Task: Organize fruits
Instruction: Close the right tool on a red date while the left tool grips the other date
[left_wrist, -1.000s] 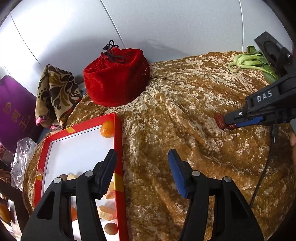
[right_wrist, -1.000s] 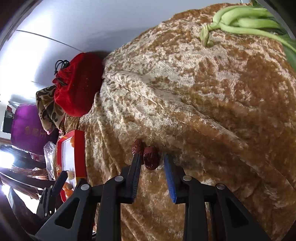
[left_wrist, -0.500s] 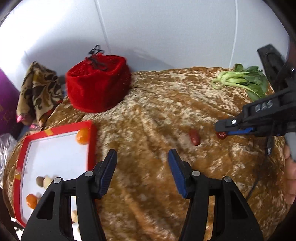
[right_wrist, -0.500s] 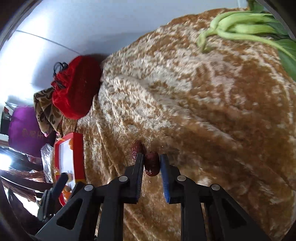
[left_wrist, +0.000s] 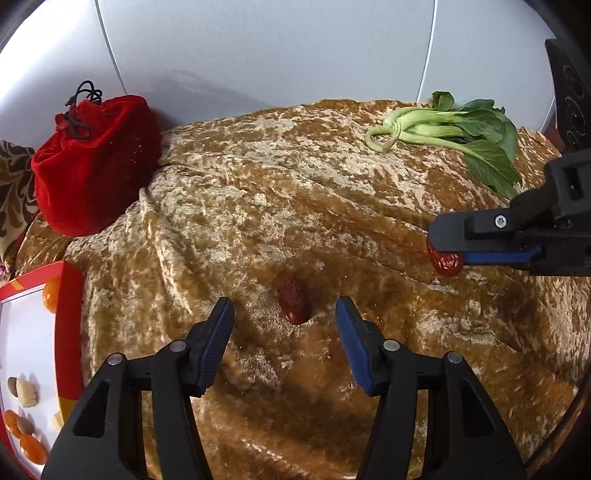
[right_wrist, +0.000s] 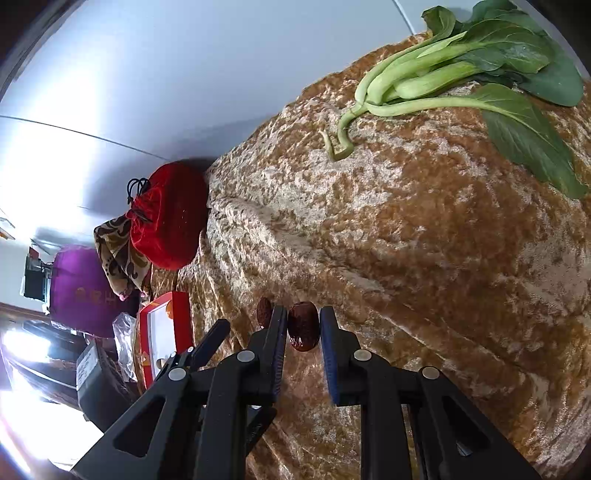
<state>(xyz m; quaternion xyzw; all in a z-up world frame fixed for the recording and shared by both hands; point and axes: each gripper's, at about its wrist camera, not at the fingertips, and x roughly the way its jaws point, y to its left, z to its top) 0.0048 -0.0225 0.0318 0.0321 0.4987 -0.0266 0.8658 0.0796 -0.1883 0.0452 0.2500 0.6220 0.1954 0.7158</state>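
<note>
Jujube (right_wrist: 303, 326) pinched in right tool (right_wrist: 303, 328) (lifted); left tool (left_wrist: 284, 332) spread over 1 more.

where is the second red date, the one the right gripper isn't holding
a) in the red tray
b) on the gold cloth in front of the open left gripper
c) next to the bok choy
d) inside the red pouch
b: the loose date lies on the gold cloth just ahead of the left gripper, whose jaws stand open on either side of it without touching, while the right gripper is shut on the other date.
</note>
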